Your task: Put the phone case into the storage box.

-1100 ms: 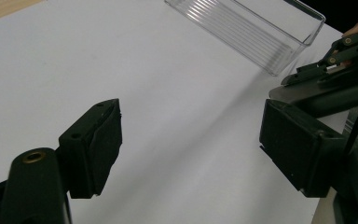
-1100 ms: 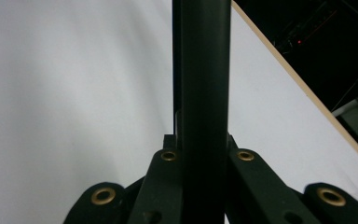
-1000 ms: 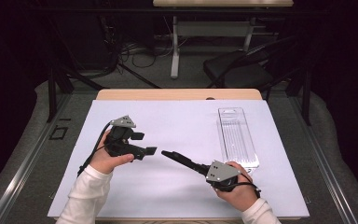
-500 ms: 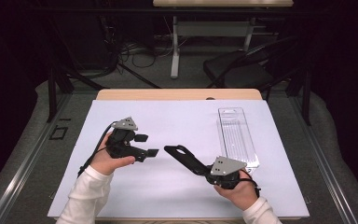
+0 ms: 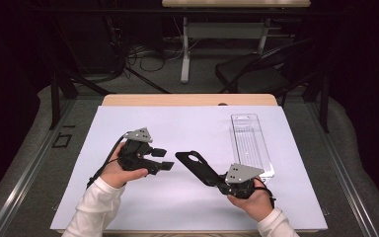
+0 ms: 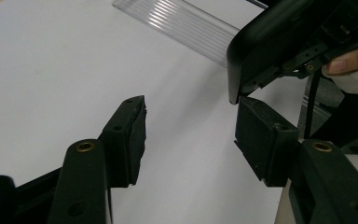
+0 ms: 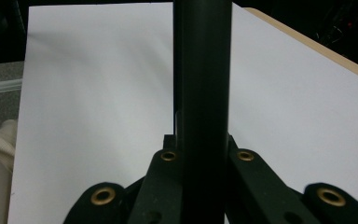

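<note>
High view: right gripper (image 5: 216,178) is clamped on the near end of a flat black strip (image 5: 197,167) with a round hole near its far end, holding it above the white sheet (image 5: 187,128) that covers the table (image 5: 187,100), with the free end angled toward the left gripper (image 5: 164,159). Right gripper view confirms the grip: the black strip (image 7: 201,93) runs straight up between the two jaws, pinched tight.

Left gripper view: jaws partly apart and just been closing, nothing between them yet. Its own right pad sits just beneath the rounded end of the black strip (image 6: 279,42), possibly touching at the corner (cannot tell for sure).

Step in hand, as I judge it: a hand-over of the strip from the right gripper to the left. Next move calls for the left gripper to shift so the strip's free end lies between its pads, not beside them, then close; the right gripper should let go only once that hold is firm.

Surroundings: a clear ribbed plastic tray (image 5: 250,143) lies on the sheet beyond the right hand (image 5: 251,200), apart from both grippers. Left hand (image 5: 123,170) rests low over the sheet. Nothing lies between the two grippers; the misaligned left pad is the only obstacle.
</note>
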Tool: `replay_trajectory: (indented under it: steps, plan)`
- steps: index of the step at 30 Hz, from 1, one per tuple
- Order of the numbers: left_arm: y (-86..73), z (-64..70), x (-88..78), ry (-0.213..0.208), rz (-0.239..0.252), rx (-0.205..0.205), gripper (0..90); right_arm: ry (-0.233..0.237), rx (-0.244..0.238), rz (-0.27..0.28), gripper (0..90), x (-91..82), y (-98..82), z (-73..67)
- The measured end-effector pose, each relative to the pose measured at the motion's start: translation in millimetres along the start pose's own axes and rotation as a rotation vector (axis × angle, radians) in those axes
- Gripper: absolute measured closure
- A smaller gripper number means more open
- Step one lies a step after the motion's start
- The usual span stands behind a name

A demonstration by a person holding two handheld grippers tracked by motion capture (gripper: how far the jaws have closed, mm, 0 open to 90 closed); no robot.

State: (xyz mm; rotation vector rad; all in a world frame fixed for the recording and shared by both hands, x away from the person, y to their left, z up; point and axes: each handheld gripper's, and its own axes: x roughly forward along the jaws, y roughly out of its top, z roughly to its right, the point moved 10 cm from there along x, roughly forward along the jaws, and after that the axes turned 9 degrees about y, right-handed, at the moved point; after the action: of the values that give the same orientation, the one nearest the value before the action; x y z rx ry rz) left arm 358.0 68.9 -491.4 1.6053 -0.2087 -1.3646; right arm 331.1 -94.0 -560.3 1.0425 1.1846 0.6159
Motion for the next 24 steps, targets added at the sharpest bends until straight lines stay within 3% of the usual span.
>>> replay_trajectory:
  steps: [17,24]
  plan:
    - [-0.6,17.7,11.2,-0.08,-0.017,0.019,47.2,0.024,-0.01,0.012,87.7,2.9,0.9,-4.0]
    - [1.3,23.4,14.0,-0.084,-0.007,0.051,47.0,0.032,-0.02,0.01,87.6,4.5,0.5,-5.8]
